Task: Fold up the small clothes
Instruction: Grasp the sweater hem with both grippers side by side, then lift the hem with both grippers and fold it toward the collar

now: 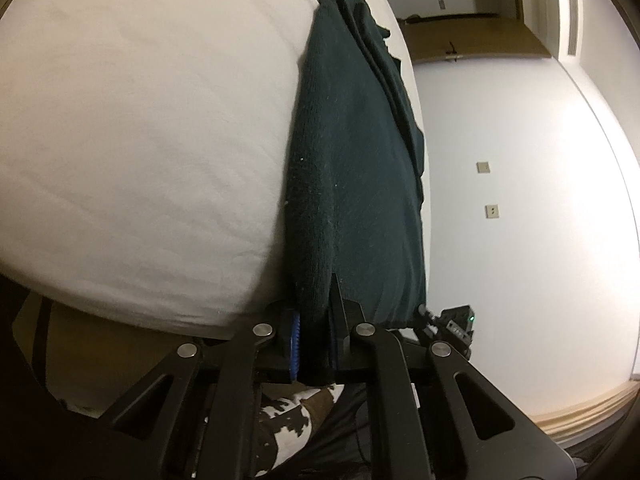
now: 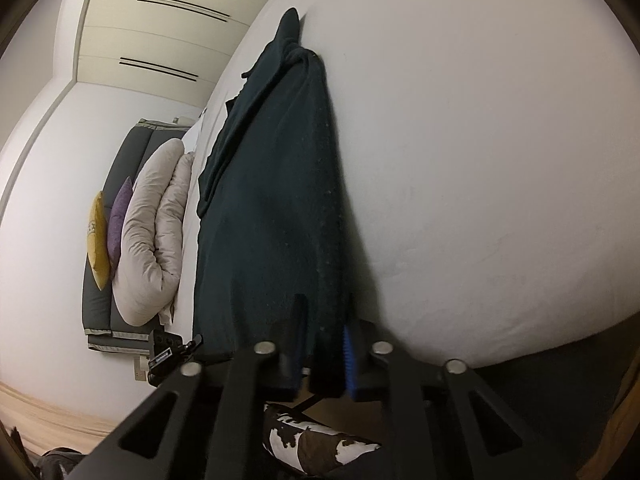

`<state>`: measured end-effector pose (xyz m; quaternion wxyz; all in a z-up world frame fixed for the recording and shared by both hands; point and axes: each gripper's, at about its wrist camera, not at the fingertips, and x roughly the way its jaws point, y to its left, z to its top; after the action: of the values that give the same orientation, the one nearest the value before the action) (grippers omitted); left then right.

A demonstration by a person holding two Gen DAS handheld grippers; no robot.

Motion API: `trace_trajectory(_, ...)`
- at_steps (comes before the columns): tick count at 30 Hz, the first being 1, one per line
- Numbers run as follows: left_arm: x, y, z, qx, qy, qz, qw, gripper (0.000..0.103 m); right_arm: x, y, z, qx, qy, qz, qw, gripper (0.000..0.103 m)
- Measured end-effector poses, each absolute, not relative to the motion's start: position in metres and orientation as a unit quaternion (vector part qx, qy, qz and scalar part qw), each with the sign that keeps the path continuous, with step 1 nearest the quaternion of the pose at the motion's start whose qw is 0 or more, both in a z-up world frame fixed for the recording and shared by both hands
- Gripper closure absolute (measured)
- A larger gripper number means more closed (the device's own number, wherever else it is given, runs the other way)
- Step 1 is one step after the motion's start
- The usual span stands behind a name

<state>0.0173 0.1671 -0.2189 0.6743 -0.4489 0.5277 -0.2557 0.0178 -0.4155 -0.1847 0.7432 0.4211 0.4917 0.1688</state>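
A dark green garment (image 1: 352, 160) lies lengthwise on the white bed (image 1: 140, 140), with folds bunched at its far end. My left gripper (image 1: 316, 320) is shut on the garment's near edge, and the cloth is pinched between the blue-padded finger (image 1: 295, 344) and the black one. In the right wrist view the same garment (image 2: 272, 200) stretches away over the bed (image 2: 480, 160). My right gripper (image 2: 325, 320) is shut on the near edge too, with cloth pressed between its fingers (image 2: 349, 352). Both hold the same end of the garment.
White pillows (image 2: 148, 232), a purple cushion (image 2: 120, 216) and a yellow cushion (image 2: 98, 240) lean on a grey headboard (image 2: 96, 312). A wardrobe (image 2: 152, 20) stands behind. The other view shows a wall with switches (image 1: 484, 168) and a wooden door (image 1: 460, 40). Cow-patterned cloth (image 1: 288, 412) lies below the grippers.
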Motion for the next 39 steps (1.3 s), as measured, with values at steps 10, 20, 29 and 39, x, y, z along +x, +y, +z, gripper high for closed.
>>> trace_trajectory(10,0.007,0.176,-0.196,-0.489,0.475,-0.255,0.685,0.097,0.010,-0.410,-0.172,0.432,0.462,0.177,0.754,0.094)
trace_trajectory(20,0.007,0.186,-0.186,-0.520,0.444,-0.239,0.689,0.098,0.007,-0.417,-0.167,0.459,0.431,0.172,0.757,0.094)
trace_trajectory(29,0.010,0.191,-0.167,-0.530,0.422,-0.251,0.691,0.098,0.012,-0.403,-0.157,0.454,0.424,0.190,0.760,0.095)
trace_trajectory(39,0.024,0.209,-0.126,-0.538,0.386,-0.267,0.700,0.098,0.043,-0.397,-0.121,0.472,0.380,0.229,0.762,0.095)
